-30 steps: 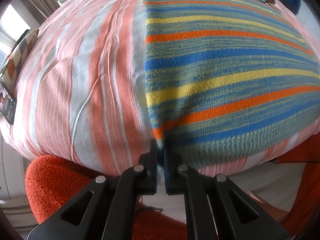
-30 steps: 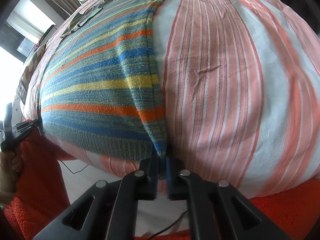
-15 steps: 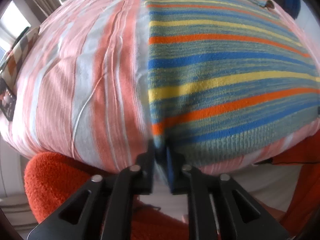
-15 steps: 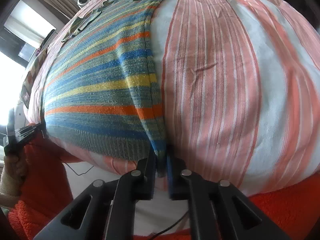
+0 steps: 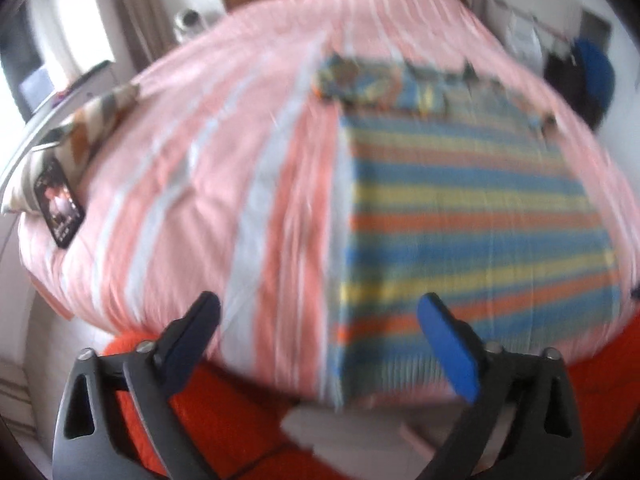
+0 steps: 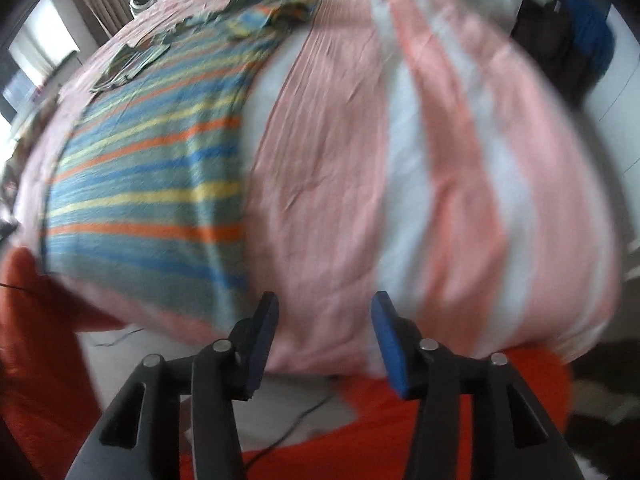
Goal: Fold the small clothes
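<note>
Striped sweater flat on bedspread, hem corners below and clear of both grippers; left gripper opening wide, right gripper opening, both empty.

Ribbed knit sweater; matt woven bedsheet

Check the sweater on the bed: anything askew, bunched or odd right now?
Mostly tidy: the striped sweater lies flat on the pink striped bedcover, side edges straight. Only the far end looks off: its collar and sleeve area is rumpled and uneven. Both grippers' jaws are opening with nothing between them. Frames are blurred, so fine wrinkles can't be judged.
</note>
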`<state>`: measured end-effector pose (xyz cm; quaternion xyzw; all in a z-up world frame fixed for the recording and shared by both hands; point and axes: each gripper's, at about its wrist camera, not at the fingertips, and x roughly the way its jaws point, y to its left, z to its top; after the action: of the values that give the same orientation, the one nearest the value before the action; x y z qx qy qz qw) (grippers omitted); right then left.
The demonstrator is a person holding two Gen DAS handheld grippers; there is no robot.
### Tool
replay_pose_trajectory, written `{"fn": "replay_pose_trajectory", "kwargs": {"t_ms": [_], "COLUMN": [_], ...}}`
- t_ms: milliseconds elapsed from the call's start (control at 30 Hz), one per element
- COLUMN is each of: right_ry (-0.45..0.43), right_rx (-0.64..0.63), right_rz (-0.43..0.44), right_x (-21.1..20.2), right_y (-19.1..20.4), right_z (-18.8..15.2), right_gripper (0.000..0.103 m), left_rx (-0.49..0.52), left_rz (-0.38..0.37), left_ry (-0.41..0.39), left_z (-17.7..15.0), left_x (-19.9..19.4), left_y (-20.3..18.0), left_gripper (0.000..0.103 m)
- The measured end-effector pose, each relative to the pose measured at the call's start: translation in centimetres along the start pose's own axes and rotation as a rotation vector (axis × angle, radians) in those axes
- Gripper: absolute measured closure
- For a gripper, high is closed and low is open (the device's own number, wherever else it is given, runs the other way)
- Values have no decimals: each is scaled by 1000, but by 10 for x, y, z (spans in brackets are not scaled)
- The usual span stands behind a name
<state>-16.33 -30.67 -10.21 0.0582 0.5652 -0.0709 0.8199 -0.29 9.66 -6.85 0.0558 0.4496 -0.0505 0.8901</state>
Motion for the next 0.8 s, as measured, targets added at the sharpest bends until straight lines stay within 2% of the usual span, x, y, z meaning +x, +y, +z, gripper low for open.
{"fn": "replay_pose_trajectory", "kwargs": {"t_ms": [100,167,267,333,433,533,600,667,733,800], "right_ry": [-72,-97,-117,-142,-228,-270,-262,-243,-232,-211], "right_rx": [-33,-49,-109,-184,-326,-450,-520,-558,-578,-549], "right_rz": [-62,-62,-31,-20,2,37,98,126,103,71], "right_x": [-11,-13,-15,-18,-24,-9,17,47,79,112], "right_y": [3,6,17,32,57,87,111,130,147,150], "right_z": [3,5,19,41,98,154,199,232,258,279], "right_gripper": [45,45,45,45,43,34,34,35,35,37], "left_rx": [-56,-62,-43,-34,-56,-78,-100,-113,-120,-149], "left_rz": [-16,-11,47,98,138,139,116,135,159,144], "left_ry": [-46,-74,-108,-125,-140,-89,-90,-99,-74,-47], "left_z": [18,29,32,25,9,0,1,2,1,1], "left_x": [9,16,30,40,53,67,68,70,76,81], "left_y": [6,5,0,0,6,15,20,24,28,34], "left_gripper": [3,3,3,2,2,2,2,2,2,2]}}
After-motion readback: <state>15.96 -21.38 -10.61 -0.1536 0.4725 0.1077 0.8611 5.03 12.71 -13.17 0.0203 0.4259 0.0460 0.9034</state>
